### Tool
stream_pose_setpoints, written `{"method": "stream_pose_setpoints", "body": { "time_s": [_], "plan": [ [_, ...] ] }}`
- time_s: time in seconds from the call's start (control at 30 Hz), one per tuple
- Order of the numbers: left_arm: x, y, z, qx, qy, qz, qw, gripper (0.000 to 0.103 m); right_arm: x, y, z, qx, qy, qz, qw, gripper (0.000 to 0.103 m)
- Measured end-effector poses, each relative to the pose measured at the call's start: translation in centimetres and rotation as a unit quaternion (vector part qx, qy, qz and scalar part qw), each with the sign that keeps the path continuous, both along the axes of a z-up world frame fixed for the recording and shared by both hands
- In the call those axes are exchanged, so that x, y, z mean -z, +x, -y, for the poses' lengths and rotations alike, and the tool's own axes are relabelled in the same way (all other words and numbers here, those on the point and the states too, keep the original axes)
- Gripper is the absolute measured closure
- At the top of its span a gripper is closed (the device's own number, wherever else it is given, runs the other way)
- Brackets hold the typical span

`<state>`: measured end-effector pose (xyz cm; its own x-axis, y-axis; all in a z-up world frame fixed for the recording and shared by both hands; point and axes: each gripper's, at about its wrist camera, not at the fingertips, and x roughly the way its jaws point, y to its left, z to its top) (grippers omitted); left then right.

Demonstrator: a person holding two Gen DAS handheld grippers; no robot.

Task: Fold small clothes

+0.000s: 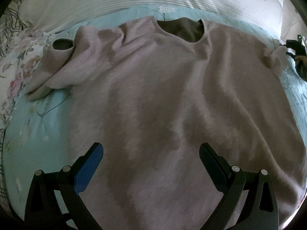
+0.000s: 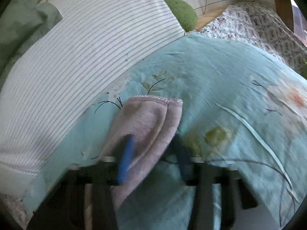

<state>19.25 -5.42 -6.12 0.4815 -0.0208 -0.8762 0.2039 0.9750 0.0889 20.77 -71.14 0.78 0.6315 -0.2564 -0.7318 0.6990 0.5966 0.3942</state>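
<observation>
A pale pink sweater (image 1: pixel 163 95) lies spread flat on the light blue floral bedspread (image 1: pixel 38 124), neckline (image 1: pixel 182 28) at the far side. Its left sleeve (image 1: pixel 55 65) is bent back with the cuff open. My left gripper (image 1: pixel 151 149) hovers open over the lower body of the sweater, holding nothing. In the right wrist view the right sleeve cuff (image 2: pixel 149 118) lies between the fingers of my right gripper (image 2: pixel 153 141); the fingers stand apart around the sleeve and the frame is blurred. The right gripper also shows in the left wrist view (image 1: pixel 295 48) at the sleeve end.
A white striped pillow (image 2: pixel 76 57) lies along the far side of the bed. A green round cushion (image 2: pixel 182 13) and a small-flowered quilt (image 2: pixel 259 28) sit beyond it. A green cloth (image 2: pixel 19 28) is at the far left.
</observation>
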Motion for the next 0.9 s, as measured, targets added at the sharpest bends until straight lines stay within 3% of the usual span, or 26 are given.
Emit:
{"method": "stream_pose_setpoints", "body": {
  "time_s": [0.1, 0.27, 0.5, 0.63, 0.9],
  "plan": [
    [0.2, 0.1, 0.3, 0.004, -0.006, 0.0, 1.0, 0.003, -1.0, -0.3, -2.0, -0.027, 0.024, 0.041, 0.999, 0.097],
    [-0.1, -0.5, 0.5, 0.011, -0.02, 0.007, 0.9997, 0.003, -4.7, 0.0, -12.0, -0.148, 0.041, 0.095, 0.984, 0.097],
    [-1.5, -2.5, -1.4, 0.0, -0.049, 0.024, 0.9985, 0.003, -6.1, 1.8, -30.0, -0.311, 0.108, 0.127, 0.936, 0.097],
    [-1.7, -2.8, -3.4, -0.021, -0.065, 0.031, 0.9972, 0.003, -4.4, 3.5, -40.4, -0.377, 0.158, 0.125, 0.904, 0.097],
    [-1.9, -3.0, -7.6, -0.051, -0.11, 0.041, 0.9918, 0.003, 0.5, 6.8, -54.8, -0.464, 0.226, 0.098, 0.851, 0.097]
  ]
}}
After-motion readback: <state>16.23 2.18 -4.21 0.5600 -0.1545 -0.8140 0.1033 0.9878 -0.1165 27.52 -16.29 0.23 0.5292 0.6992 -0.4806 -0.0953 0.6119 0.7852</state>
